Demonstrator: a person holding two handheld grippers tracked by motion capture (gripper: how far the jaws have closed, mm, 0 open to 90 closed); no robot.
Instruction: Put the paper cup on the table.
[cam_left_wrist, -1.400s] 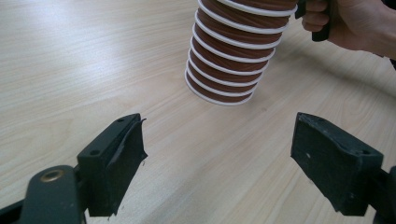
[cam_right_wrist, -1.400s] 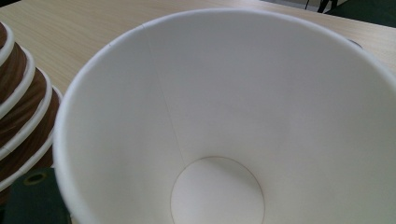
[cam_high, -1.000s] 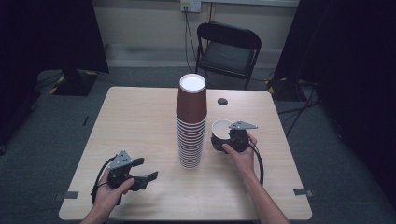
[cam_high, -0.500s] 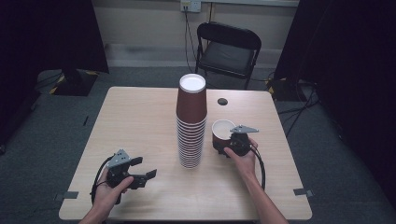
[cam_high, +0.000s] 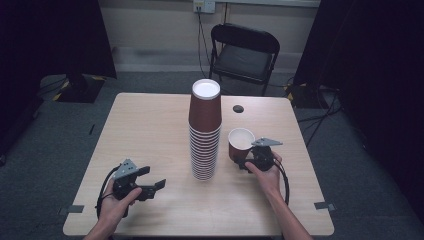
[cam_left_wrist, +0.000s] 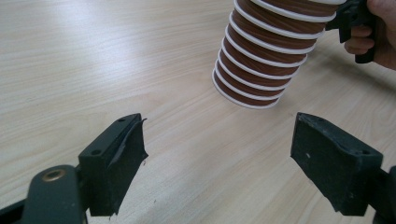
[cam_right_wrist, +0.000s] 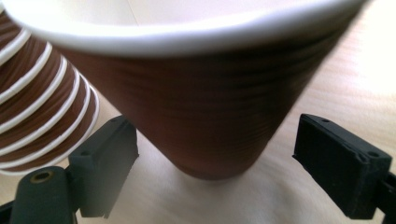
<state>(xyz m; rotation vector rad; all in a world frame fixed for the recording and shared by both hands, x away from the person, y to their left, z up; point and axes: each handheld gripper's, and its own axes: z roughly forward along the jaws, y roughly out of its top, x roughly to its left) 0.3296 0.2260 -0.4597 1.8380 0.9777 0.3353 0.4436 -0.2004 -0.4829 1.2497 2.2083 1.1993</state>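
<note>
In the right gripper view the right gripper has its jaws spread wide, one on each side of the base of a single brown paper cup, with a gap between each jaw and the cup wall, so it pinches nothing. The cup stands upright on the table with its white rim up and its mouth open. From above, the right gripper sits at about 5 o'clock of that cup, held by the person's right hand, and the cup is just beside the tall stack of cups, at its 3 o'clock. The stack stands near the middle of the table, upside down, with the white bottom of the topmost cup facing up. A small dark round thing lies on the table at about 1 o'clock of the stack, too small to tell what it is. The left gripper rests low over the table at about 7 o'clock of the stack, well apart from it, in the person's left hand. In the left gripper view its jaws are spread wide over bare wood, with the lower rims of the stack ahead at 1 o'clock. Beyond the far edge of the table stands a black folding chair.
</note>
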